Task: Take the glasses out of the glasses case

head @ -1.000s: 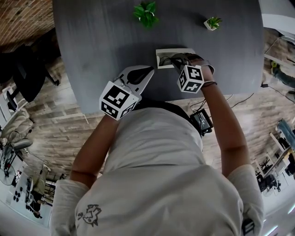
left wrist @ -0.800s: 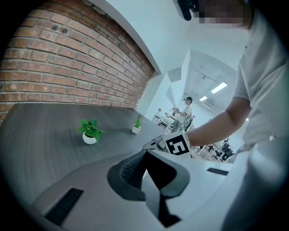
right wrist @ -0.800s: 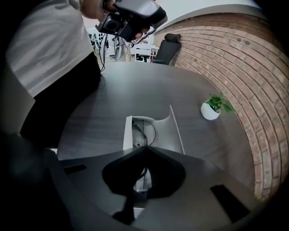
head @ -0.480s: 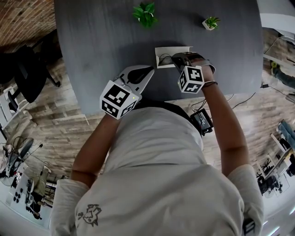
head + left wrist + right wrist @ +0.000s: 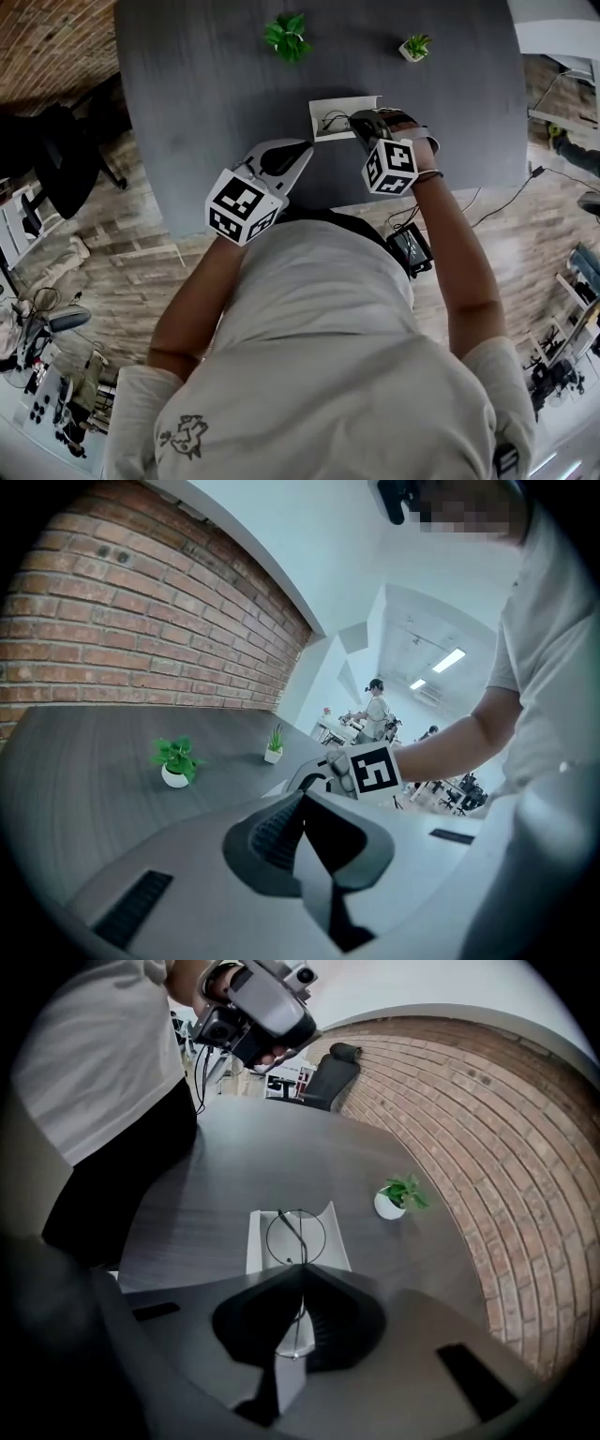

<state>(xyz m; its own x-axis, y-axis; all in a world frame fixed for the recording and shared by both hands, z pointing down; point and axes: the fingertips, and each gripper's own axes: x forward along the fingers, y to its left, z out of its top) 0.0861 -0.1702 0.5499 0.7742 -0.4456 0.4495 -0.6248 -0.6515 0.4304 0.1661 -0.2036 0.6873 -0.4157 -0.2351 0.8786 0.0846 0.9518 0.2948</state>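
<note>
The white glasses case (image 5: 323,109) lies open on the grey table (image 5: 197,103), just ahead of my right gripper (image 5: 359,123). In the right gripper view the case (image 5: 257,1238) shows under a round wire-rimmed lens of the glasses (image 5: 295,1234). My right gripper (image 5: 301,1273) is shut on the thin frame of the glasses, which hang a little above the case. My left gripper (image 5: 292,152) hovers shut and empty over the table's near edge, left of the case. In the left gripper view its jaws (image 5: 302,801) meet, with the right gripper's marker cube (image 5: 375,771) beyond.
Two small potted plants (image 5: 286,36) (image 5: 413,47) stand at the far side of the table. One plant (image 5: 401,1196) is right of the case in the right gripper view. A brick wall and a black office chair (image 5: 56,155) are to the left.
My right gripper has lifted slightly, bringing the glasses up off the case. The left gripper has stayed where it was.
</note>
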